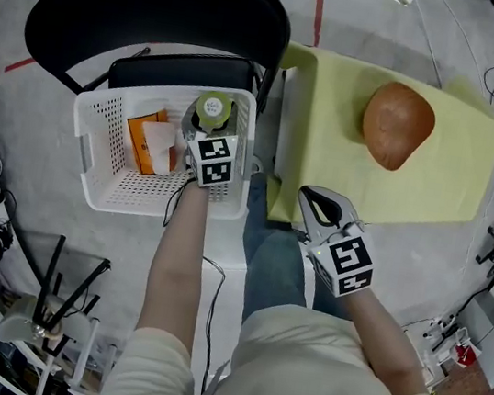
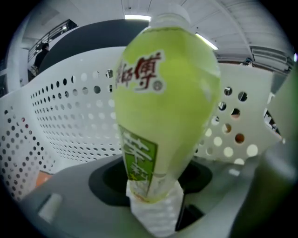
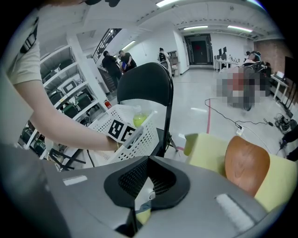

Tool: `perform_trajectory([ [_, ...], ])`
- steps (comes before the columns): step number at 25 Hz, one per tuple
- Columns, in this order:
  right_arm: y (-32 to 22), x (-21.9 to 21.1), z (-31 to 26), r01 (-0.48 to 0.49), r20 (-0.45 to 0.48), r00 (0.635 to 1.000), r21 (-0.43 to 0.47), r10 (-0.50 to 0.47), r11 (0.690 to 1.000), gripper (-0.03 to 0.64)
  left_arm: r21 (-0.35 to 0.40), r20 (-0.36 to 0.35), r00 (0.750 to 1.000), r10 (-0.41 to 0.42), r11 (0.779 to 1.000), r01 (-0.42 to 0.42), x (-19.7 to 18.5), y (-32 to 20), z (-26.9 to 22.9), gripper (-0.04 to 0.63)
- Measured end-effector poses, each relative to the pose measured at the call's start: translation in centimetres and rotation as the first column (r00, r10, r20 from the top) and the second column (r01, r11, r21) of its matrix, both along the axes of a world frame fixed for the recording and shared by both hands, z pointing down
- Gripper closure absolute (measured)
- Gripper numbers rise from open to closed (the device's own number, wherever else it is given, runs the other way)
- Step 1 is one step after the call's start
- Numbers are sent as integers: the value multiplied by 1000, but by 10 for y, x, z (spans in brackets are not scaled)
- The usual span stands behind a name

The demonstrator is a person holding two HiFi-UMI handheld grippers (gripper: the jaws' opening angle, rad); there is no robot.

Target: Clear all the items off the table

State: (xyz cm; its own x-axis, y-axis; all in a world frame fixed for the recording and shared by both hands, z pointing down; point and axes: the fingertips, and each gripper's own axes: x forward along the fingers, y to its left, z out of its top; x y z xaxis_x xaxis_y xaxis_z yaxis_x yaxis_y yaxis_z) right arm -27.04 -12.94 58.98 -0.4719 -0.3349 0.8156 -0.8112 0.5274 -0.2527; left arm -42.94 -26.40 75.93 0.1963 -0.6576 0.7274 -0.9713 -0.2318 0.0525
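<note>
Green plastic tea bottle point(image 2: 163, 107) is clamped by its near end in the left gripper point(image 1: 198, 142) jaws, down inside the white perforated basket point(image 1: 99, 136) on the black chair point(image 1: 166, 2). Right gripper point(image 1: 318, 205) jaws are closed, empty, just off the yellow-green tabletop point(image 1: 338, 95).

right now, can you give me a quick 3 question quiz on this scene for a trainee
1. True or false: the right claw is holding an item.
2. What is the left claw shut on? A) a green bottle B) an orange packet C) nothing
3. Name the one item lying on the yellow-green cloth.

Key
1. False: its jaws are together with nothing between them.
2. A: it holds the green bottle in the white basket.
3. The brown rounded object.
</note>
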Motion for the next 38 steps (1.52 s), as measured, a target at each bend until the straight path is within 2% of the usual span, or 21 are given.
perform_trajectory([
  [4,2,2,4,0,-6,1000,-6,0,1000,617,-6,9,1000,18,1000,-18,4,0,9,316],
  [9,3,3,8,3,-7,1000,-8,-3,1000,617,22,18,999,40,999,-41,6,-4,14,310],
  [14,3,0,6,9,-7,1000,1,-9,1000,617,-16,31,998,58,998,-58,6,-3,17,299],
  [17,3,-6,5,20,-2,1000,11,-20,1000,617,-34,28,998,53,998,-52,1,-1,16,267],
  [21,2,-9,-4,31,2,1000,30,-31,999,617,-23,11,997,70,997,-70,1,0,0,235],
  [28,3,-19,-16,63,12,998,61,-64,996,617,-7,-30,995,90,996,-91,4,8,-29,232],
  [33,6,-27,-30,89,26,995,92,-91,992,617,-8,-21,994,110,994,-111,3,17,-55,235],
  [38,7,-29,-45,107,36,993,127,-113,986,617,8,-30,997,65,998,-65,-7,29,-88,260],
])
